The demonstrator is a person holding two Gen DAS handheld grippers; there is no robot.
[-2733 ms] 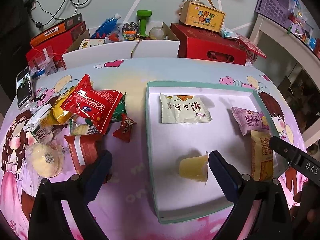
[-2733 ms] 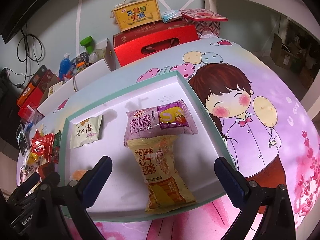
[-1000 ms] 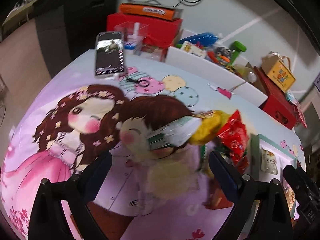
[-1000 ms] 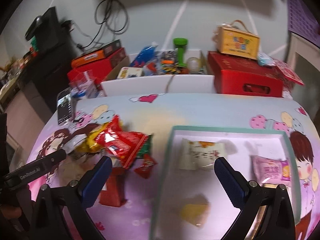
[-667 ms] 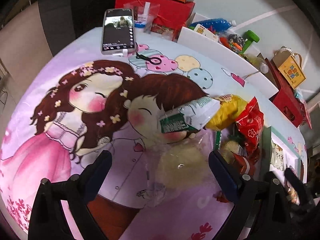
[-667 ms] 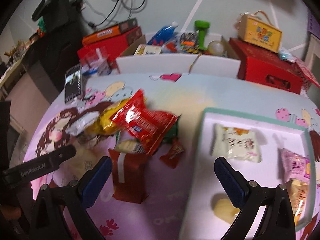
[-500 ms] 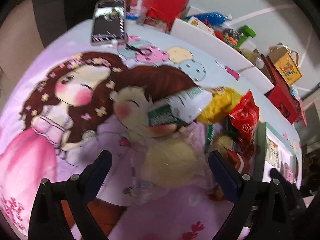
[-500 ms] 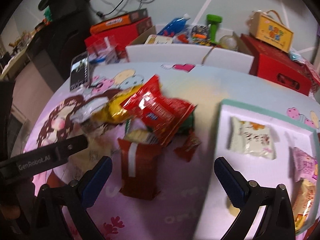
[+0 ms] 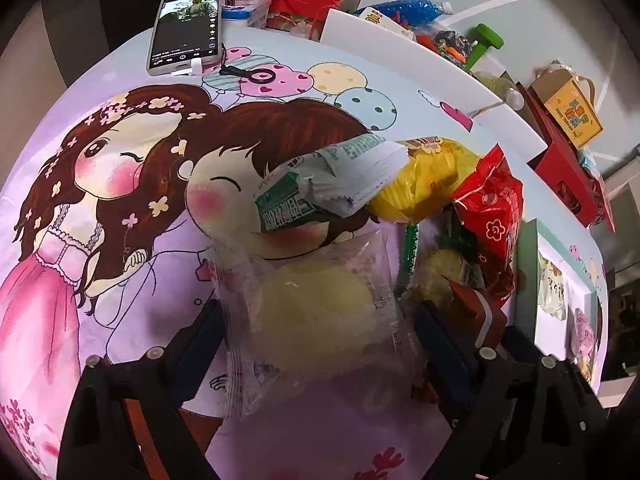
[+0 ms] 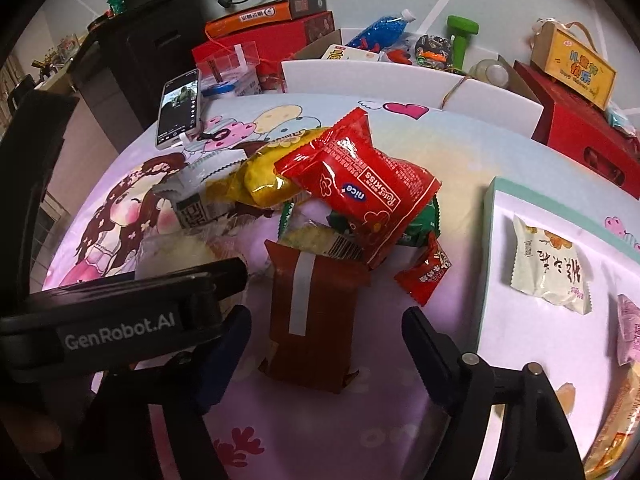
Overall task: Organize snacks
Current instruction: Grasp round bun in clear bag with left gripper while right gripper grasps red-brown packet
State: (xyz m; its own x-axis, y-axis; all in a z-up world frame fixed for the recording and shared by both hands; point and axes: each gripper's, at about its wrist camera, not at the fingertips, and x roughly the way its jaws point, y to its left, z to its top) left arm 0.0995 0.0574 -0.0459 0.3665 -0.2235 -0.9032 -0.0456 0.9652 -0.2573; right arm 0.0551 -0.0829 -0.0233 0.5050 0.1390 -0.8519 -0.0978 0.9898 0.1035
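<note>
Snacks are what you are sorting, and your left gripper has swung off the tray since a few seconds ago, when it hovered by the jelly cup there; now its jaws stand wide on either side of a clear-wrapped pale bun, so by my reading you are lined up for the next pick and only need to close. In the right wrist view your right gripper also hangs wide and empty, with a dark red packet lying between its fingers at 6 o'clock in the pile. Just beyond, a red "nice" bag lies on top of a yellow bag and a green-and-white sachet, and a small red candy wrapper sits at 4 o'clock of the heap. The sachet touches the bun's far edge, so lifting may drag it. At 3 o'clock the white tray with the teal rim already holds a cream packet and a pink one. Farther off, at 10 o'clock, a phone lies on the cartoon tablecloth, well apart from the pile.
</note>
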